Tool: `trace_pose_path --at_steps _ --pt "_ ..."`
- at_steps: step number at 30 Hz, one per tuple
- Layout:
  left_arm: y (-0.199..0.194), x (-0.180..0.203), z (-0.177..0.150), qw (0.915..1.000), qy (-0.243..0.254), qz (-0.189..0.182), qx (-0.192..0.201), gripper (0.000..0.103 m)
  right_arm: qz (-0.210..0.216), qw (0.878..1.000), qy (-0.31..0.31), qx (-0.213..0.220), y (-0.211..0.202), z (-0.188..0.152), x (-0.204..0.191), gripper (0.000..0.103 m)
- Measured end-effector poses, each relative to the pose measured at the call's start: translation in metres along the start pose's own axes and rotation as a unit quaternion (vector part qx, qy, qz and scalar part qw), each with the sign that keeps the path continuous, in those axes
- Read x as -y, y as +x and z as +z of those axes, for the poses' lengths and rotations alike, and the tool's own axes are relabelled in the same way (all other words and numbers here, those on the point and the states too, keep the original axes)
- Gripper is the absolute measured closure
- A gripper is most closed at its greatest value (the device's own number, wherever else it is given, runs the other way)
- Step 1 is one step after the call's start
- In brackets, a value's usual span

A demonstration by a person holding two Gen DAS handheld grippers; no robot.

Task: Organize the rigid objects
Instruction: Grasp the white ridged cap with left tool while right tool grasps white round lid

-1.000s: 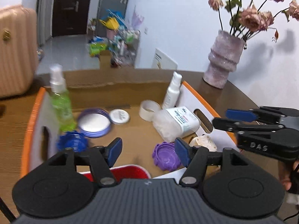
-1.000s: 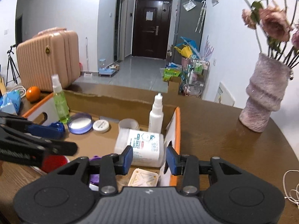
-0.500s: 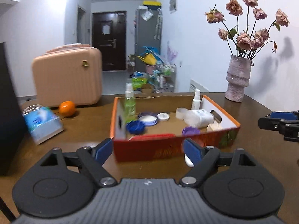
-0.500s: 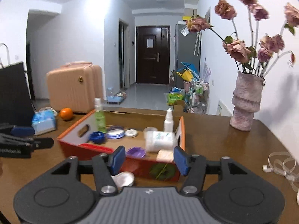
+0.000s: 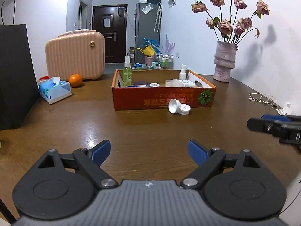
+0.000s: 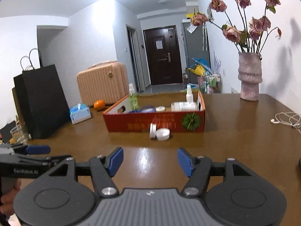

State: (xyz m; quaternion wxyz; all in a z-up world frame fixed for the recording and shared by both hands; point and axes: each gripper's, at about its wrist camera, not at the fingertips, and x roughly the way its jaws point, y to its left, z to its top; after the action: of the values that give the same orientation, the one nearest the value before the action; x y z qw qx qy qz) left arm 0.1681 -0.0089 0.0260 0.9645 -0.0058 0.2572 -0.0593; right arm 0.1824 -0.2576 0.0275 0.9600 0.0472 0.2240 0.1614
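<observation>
Both tongs stand apart with nothing between them: the left tongs and the right tongs have just been opening, and each hangs over bare brown worktop, well back from the goods. I see the task's things mostly gathered in a red cardboard box near the middle of the worktop: a green spray bottle upright at its far left, a white spray bottle upright at its far right, a clear labelled container lying on its side, and some flat lids I cannot tell apart from here. Two white caps lie outside, touching the box's front wall, one tipped on its edge. I judge those are what is left to put away. The risks, as I read them: the tilted cap may roll or skid on the glossy wood if a pad nudges it, and a grab so close to the box wall could shove the box or pinch cardboard instead. White earphones trail on the right and could snag a passing arm. Readable writing: the side of the left tongs, seen from the right camera, says "Genbobot.AI" as best I can make out. The box front bears yellow characters, upside down and illegible to me.
</observation>
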Motion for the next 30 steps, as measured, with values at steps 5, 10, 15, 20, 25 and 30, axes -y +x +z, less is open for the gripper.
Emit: trace_pose_path --at_steps 5,10,15,20,25,30 --pt "0.004 0.003 -0.003 1.0 0.0 -0.007 -0.002 0.012 -0.004 1.0 -0.005 -0.004 -0.002 -0.004 -0.002 0.04" --pt "0.028 -0.002 0.003 0.9997 -0.015 -0.009 -0.017 0.012 -0.008 1.0 0.008 -0.026 0.018 -0.003 0.006 0.04" --pt "0.081 -0.001 0.024 0.998 -0.051 -0.025 -0.025 0.031 -0.024 0.999 0.017 -0.045 0.046 0.001 0.018 0.04" --pt "0.143 0.013 0.051 0.9944 -0.064 -0.072 -0.042 0.056 -0.031 0.997 0.027 -0.07 0.073 0.001 0.035 0.04" --pt "0.198 0.037 0.07 0.9921 -0.041 -0.107 -0.05 0.063 -0.046 0.994 0.033 -0.092 0.104 0.003 0.053 0.04" --pt "0.237 0.044 0.077 0.9907 -0.033 -0.121 -0.052 0.08 -0.052 0.992 0.037 -0.108 0.134 0.009 0.062 0.04"
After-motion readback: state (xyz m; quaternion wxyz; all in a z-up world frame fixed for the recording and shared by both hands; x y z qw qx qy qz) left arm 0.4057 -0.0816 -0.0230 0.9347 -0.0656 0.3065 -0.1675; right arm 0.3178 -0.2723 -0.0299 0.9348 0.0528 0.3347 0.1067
